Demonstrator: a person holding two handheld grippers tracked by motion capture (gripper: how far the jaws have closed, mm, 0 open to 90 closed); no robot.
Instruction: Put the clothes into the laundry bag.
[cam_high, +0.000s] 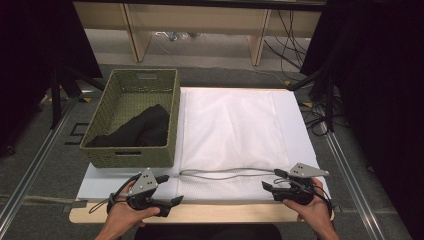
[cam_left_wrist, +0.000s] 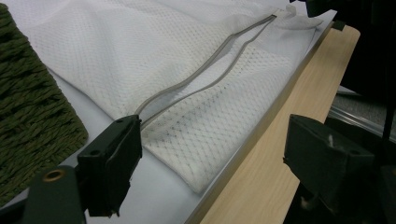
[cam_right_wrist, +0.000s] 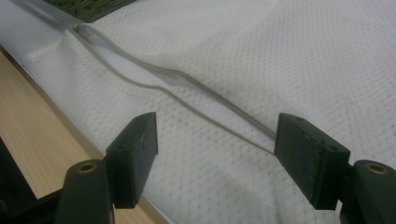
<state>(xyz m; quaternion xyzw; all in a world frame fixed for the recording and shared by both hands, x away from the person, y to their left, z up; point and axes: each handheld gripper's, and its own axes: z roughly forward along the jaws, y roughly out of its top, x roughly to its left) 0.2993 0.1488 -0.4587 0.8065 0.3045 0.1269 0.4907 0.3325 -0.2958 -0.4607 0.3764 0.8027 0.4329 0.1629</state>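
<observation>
Now both grippers hang released—left gripper (cam_high: 172, 190) at seven o'clock, right gripper (cam_high: 270, 181) at five—flanking the mesh bag's (cam_high: 230, 130) open zipper (cam_high: 227, 173). Pinch one zipper lip each, shallowly.

A white mesh bag (cam_left_wrist: 154, 70) lies flat, and it is the big thing to look at here. A grey zipper (cam_left_wrist: 205, 70) runs across the bag, and it is pulled open, so its two sides curve apart from each other. The bag lies on a white sheet (cam_left_wrist: 154, 196). Next to the bag's near corner is the pale wood edge of the table (cam_left_wrist: 289, 121). On the other side of the bag is a green woven basket (cam_left_wrist: 32, 116). The left gripper (cam_left_wrist: 212, 161) is in front of the bag with its two black jaws wide apart. Nothing is between them. One jaw is just by the end of the zipper.
</observation>
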